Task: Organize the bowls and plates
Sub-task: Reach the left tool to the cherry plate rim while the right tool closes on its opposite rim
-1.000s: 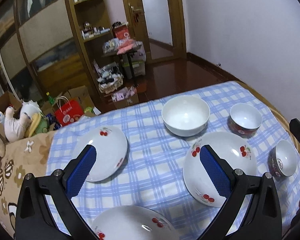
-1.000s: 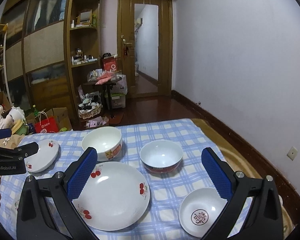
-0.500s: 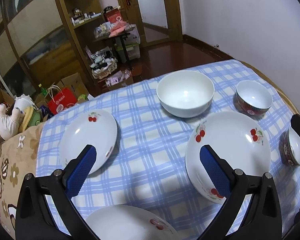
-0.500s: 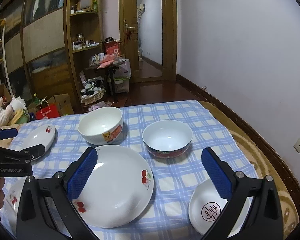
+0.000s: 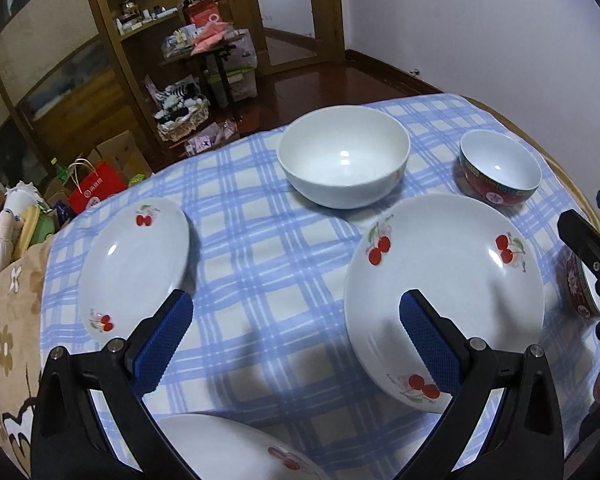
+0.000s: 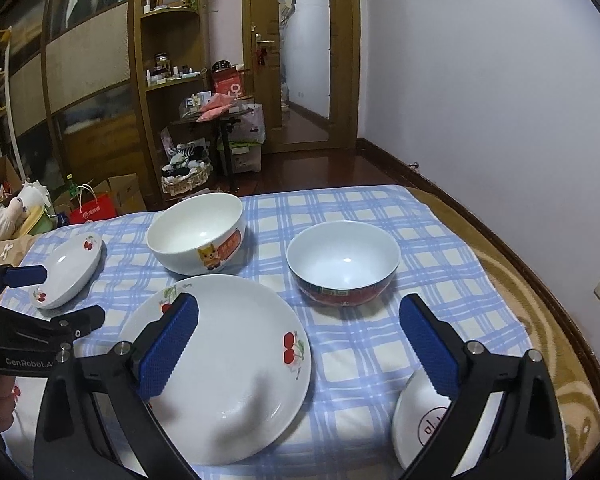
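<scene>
A blue checked cloth [image 5: 268,248] covers the table, and all the dishes sit on it. The big plate [image 5: 444,280], white with cherries, lies near the middle, just in front of the two largest bowls. The left gripper [image 5: 296,336] hangs above the cloth with its jaws spread wide and nothing between them; its right pad overlaps the big plate's near rim in the picture. The right gripper [image 6: 298,344] also stands released and empty, its left pad over the big plate [image 6: 220,364] and its right pad over the small bowl [image 6: 420,428]. The white bowl [image 5: 344,160] stands behind the big plate, upright, with a cartoon label [image 6: 220,252] on its side. The left plate [image 5: 136,264] lies well apart, near the cloth's left edge. The red bowl [image 6: 344,264] stands beside the white bowl, to its right. The small bowl, marked inside with a red sign, sits at the near right corner. A third plate [image 5: 236,452] shows only its rim at the bottom of the left view.
</scene>
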A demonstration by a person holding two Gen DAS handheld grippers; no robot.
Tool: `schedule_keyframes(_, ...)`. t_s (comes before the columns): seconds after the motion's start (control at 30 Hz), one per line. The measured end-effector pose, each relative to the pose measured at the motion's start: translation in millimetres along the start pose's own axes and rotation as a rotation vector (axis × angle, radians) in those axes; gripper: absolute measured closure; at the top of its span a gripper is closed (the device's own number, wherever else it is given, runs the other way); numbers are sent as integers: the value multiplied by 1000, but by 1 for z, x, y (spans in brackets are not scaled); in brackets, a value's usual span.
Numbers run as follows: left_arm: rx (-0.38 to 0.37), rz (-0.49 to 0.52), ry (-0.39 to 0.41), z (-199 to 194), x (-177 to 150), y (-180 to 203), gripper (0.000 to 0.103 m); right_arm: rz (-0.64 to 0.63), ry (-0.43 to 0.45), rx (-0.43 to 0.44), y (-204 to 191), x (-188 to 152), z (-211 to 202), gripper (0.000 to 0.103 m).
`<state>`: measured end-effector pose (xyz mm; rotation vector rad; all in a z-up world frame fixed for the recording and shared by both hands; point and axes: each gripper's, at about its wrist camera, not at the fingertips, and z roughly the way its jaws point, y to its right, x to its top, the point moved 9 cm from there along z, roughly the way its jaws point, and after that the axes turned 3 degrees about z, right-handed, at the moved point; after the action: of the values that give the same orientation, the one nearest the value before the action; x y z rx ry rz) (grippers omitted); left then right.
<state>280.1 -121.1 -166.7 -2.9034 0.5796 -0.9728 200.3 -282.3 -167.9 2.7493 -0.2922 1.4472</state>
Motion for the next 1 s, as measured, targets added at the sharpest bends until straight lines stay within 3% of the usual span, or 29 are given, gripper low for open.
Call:
schedule_keyframes(0.23, -11, 2, -44, 15, -10, 5, 1, 9, -48, 4, 3, -12, 18, 4)
schedule_keyframes(0.33, -20, -1, -57, 20, -13, 6, 2, 10, -70, 11, 4, -17, 23, 15)
schedule_keyframes(0.4, -22, -7, -70, 23, -15, 7, 10, 20, -96, 18, 6, -21, 29, 26)
schedule_keyframes(0.53, -56, -24, -106, 30, -21, 9, 15, 65, -147, 41, 9, -29, 38, 43)
schedule_keyframes(0.7, -62, -14, -127, 36, -26, 14, 31, 84, -181, 42, 12, -36, 43, 46)
schedule_keyframes(1.0, -118, -1, -176, 41, -35, 25, 62, 75, -233, 42, 11, -46, 48, 72)
